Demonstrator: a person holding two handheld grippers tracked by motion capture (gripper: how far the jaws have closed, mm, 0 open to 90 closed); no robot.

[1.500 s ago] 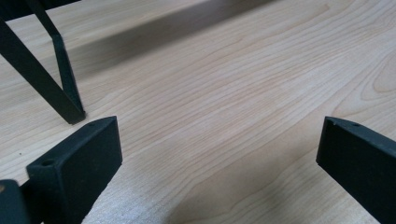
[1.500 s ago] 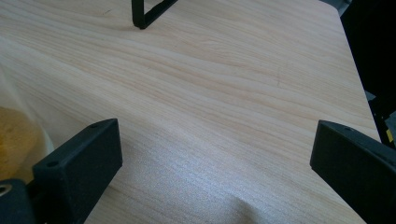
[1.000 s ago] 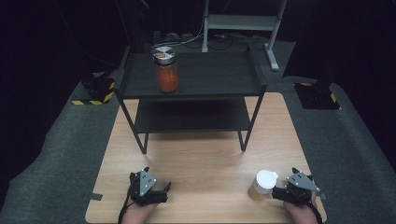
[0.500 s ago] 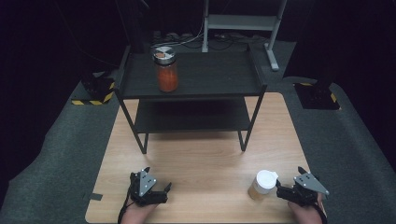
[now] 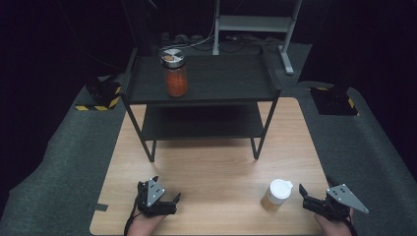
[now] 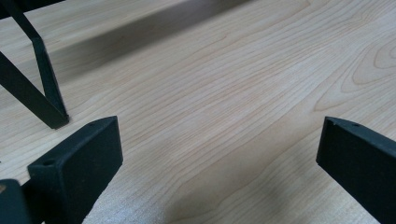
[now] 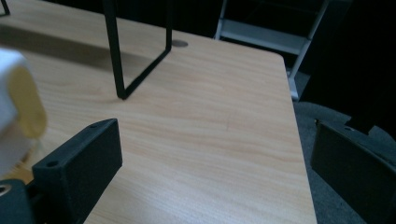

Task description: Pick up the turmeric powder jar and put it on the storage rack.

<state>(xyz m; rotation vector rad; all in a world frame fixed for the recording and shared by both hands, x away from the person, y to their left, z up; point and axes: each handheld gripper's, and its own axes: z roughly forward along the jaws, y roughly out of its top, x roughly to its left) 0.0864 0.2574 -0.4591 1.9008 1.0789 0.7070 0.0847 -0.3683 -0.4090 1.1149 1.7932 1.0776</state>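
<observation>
Left gripper: the black two-jaw gripper with a grey three-cornered plate (image 5: 164, 200) sits at the lower left of the high view, tips toward the frame's right.
Left jaws: wide apart in the left gripper view, one at the lower left, one at the lower right, nothing between them.
Left hand: a hand (image 5: 143, 223) comes in at the bottom edge, partly cut off.
Right gripper: the matching black gripper with a grey plate (image 5: 311, 196) sits at the lower right, tips toward the frame's left.
Right jaws: spread wide in the right gripper view, gripping nothing.
Right hand: a hand (image 5: 333, 225) at the bottom edge, mostly hidden.
</observation>
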